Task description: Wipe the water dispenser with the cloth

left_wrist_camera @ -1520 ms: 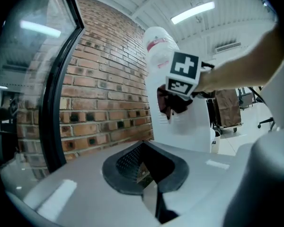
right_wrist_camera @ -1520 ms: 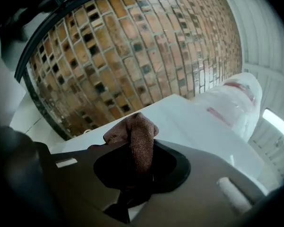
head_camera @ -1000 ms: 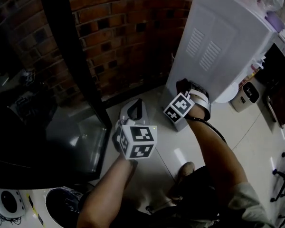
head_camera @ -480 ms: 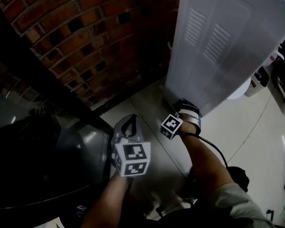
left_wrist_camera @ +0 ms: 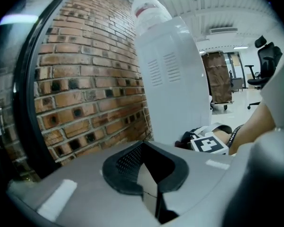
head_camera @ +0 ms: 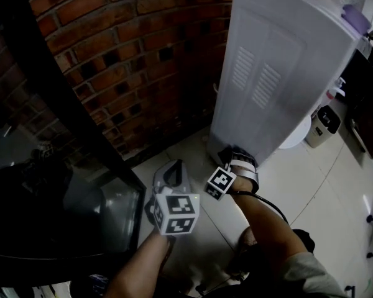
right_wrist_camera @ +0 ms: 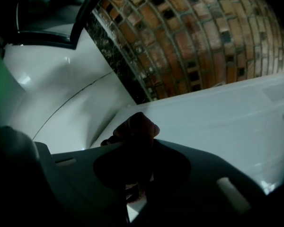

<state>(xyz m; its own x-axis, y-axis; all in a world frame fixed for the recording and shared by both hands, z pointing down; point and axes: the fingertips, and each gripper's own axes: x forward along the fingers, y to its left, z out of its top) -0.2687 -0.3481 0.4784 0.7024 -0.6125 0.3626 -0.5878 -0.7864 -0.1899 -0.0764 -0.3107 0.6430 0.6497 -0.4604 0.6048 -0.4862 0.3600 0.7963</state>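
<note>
The white water dispenser point(head_camera: 280, 61) stands against the brick wall, its vented panel facing me. My right gripper point(head_camera: 229, 156) is low at the dispenser's bottom corner, shut on a dark cloth point(right_wrist_camera: 135, 126) that bulges out past the jaws and lies against the white panel point(right_wrist_camera: 217, 122). My left gripper point(head_camera: 172, 169) hangs in the air to the left of it, away from the dispenser point(left_wrist_camera: 173, 79). In the left gripper view its jaws meet with nothing between them.
A brick wall point(head_camera: 124, 61) runs behind and left of the dispenser. A dark glass door with a black frame point(head_camera: 68, 185) stands at the left. A small white bin point(head_camera: 323, 126) sits on the tiled floor to the right. An office chair point(left_wrist_camera: 265, 56) stands farther off.
My right gripper has slid down the dispenser's panel with the cloth, to near its base. The left gripper has sunk a little.
</note>
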